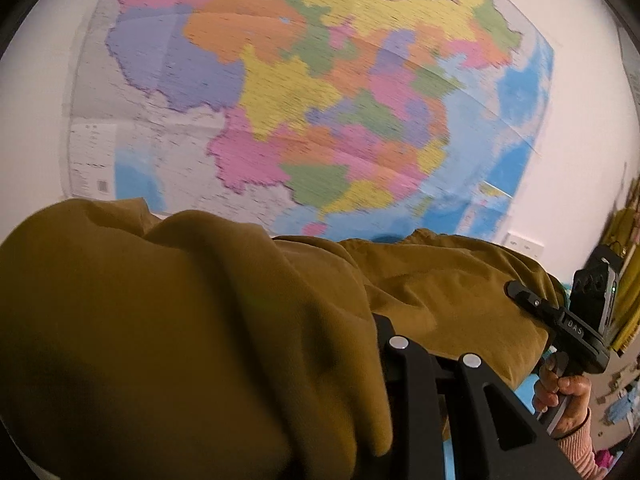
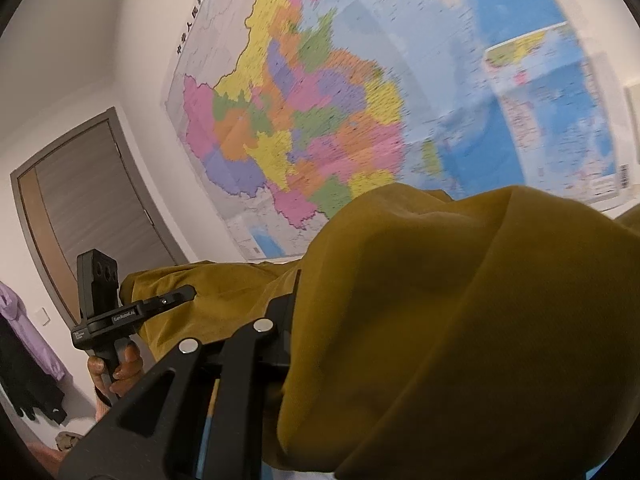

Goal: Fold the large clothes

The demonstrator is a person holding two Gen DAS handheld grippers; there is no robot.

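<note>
A large mustard-yellow garment (image 1: 200, 320) hangs lifted in the air between both grippers, in front of a wall map. It bunches over my left gripper (image 1: 376, 332) and hides the fingertips; the jaws look closed on its edge. In the right wrist view the same garment (image 2: 460, 320) drapes over my right gripper (image 2: 292, 308), which is also closed on the cloth. The right gripper shows in the left wrist view (image 1: 516, 292) pinching the stretched top edge. The left gripper shows in the right wrist view (image 2: 188, 292) pinching the other end.
A big coloured wall map (image 1: 320, 100) fills the white wall behind the garment. A grey-framed door (image 2: 88, 200) stands at left, with dark and purple clothes (image 2: 24, 352) hanging beside it. A wall socket (image 1: 524, 246) sits below the map.
</note>
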